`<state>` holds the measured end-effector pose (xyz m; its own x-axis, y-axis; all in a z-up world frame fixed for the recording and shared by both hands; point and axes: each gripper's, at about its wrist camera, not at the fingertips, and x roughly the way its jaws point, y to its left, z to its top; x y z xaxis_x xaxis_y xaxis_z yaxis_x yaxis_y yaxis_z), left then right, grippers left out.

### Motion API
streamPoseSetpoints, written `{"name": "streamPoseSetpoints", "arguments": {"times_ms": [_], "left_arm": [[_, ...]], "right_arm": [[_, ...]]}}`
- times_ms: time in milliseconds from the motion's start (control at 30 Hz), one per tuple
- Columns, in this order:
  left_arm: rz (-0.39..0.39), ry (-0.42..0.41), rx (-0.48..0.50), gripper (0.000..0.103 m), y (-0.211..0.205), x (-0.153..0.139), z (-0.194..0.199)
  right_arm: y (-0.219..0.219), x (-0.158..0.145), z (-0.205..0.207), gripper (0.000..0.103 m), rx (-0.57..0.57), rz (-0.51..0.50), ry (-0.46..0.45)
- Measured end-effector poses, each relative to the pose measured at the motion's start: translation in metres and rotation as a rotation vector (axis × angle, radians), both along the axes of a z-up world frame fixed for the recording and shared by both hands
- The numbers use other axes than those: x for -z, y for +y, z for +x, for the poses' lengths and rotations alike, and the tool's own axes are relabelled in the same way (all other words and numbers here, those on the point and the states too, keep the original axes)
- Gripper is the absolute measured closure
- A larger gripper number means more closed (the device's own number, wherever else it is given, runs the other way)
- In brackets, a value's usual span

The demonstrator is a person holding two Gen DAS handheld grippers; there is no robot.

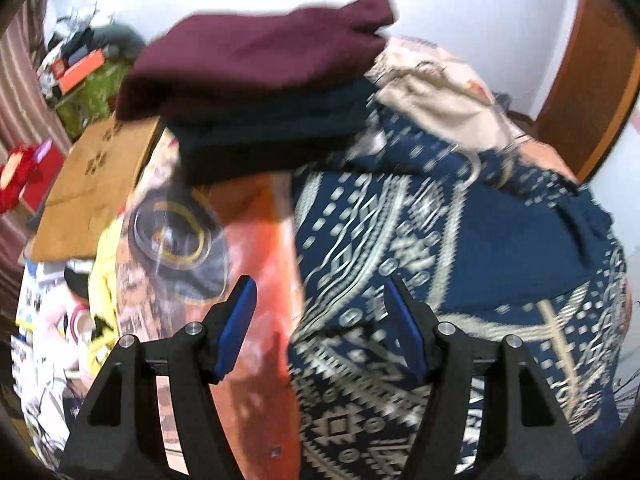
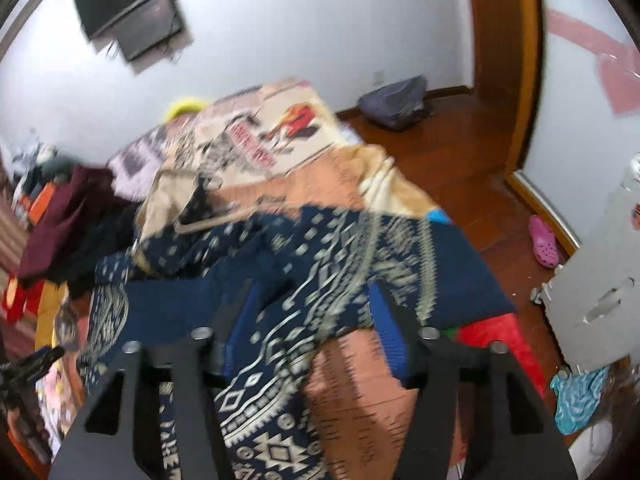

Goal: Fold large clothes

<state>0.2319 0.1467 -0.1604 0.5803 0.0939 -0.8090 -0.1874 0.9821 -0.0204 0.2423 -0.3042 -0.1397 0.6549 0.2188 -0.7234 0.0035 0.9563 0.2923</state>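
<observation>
The navy patterned garment [image 1: 460, 248] lay rumpled across the bed [image 2: 360, 392], both the left gripper [image 1: 322, 320] and right gripper [image 2: 310, 320] spread wide above it, holding nothing, near a maroon folded stack [image 1: 256, 52].

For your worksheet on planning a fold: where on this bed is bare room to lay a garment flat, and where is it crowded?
Bare bedcover shows as an orange strip between the navy patterned garment and the yellow clothes, and near the bed's far end. Crowded: the maroon and dark folded stack and beige garment.
</observation>
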Motion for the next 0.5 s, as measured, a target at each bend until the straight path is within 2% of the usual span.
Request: {"name": "streamPoseSetpoints", "arguments": {"times_ms": [233,333,500], "left_arm": [[-0.009,-0.089,0.101,0.029,-0.044,-0.031,0.026],[-0.028,-0.092,0.134,0.024,-0.065,-0.032,0.040],[-0.042,-0.049,0.194,0.024,-0.101,-0.018,0.063]], "right_arm": [[-0.052,0.018,0.001,0.048,0.120,0.085,0.058],[-0.077,0.037,0.000,0.048,0.184,0.143,0.106],[-0.107,0.070,0.001,0.048,0.259,0.232,0.182]]}}
